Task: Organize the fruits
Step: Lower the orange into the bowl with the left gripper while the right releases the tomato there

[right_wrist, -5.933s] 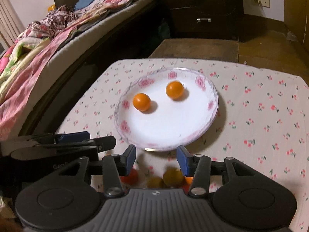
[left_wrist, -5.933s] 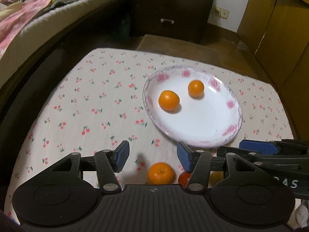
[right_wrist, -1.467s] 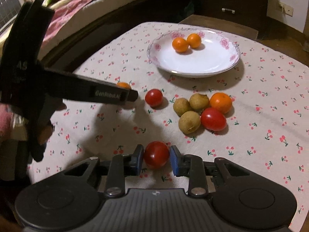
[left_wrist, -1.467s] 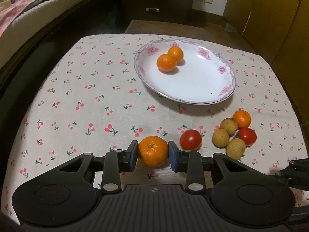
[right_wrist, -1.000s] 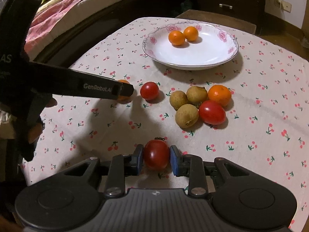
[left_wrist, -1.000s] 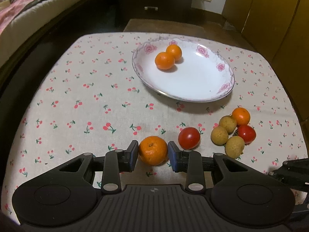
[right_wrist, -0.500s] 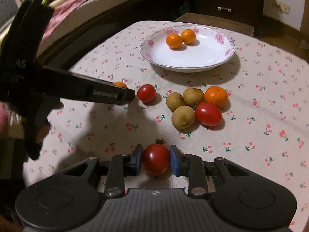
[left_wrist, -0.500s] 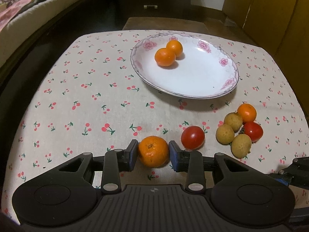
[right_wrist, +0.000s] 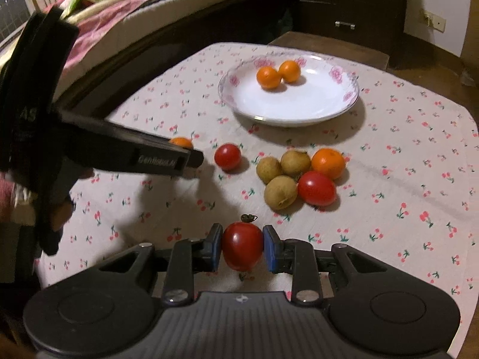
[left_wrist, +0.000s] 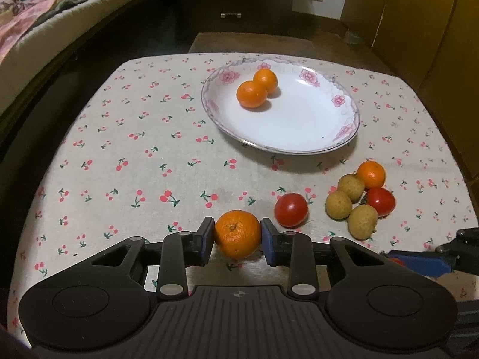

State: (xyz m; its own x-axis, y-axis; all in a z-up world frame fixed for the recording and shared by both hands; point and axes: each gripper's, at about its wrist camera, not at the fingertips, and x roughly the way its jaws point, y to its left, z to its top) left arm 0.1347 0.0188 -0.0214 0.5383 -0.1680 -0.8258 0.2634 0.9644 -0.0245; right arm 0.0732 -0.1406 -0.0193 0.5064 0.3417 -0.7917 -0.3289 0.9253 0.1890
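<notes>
Left wrist: mandarin (left_wrist: 237, 234) sits between closing left gripper (left_wrist: 237, 240) pads.

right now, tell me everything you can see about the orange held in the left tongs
The round orange mandarin has dimpled, slightly glossy peel and a small green-brown stem scar facing the camera. It sits between the blue pads of the left tongs, whose jaws are closing on its two sides. It looks whole and unbruised. Below it lies the cherry-print tablecloth; whether it touches the cloth cannot be told. A red tomato lies just to its right, apart from it.
</notes>
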